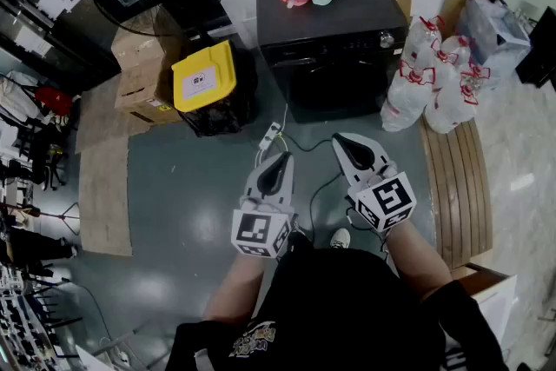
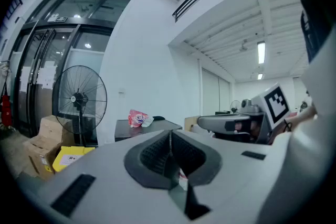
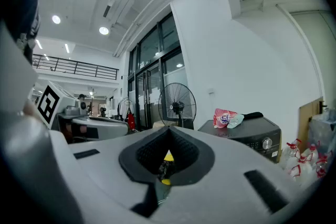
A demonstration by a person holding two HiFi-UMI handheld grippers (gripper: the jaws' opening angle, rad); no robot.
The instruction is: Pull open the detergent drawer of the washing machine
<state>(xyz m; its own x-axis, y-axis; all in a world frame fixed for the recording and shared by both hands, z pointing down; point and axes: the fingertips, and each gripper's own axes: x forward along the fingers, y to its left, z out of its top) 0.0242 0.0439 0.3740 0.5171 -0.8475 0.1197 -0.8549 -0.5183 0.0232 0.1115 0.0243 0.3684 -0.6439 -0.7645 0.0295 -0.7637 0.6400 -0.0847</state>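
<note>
Both tools are out in front of the person, side by side and apart. The left tool [image 1: 278,162] has its jaws pressed together, pad against pad, empty, its nose dipping just a touch below level. The right tool [image 1: 350,147] is closed up too, gripping nothing, and points level. It reaches a little further forward than the left. Both marker cubes face up at the head camera: left cube [image 1: 259,233], right cube [image 1: 388,202]. The bare left forearm [image 1: 233,289] and right forearm [image 1: 419,252] run back toward the torso.
</note>
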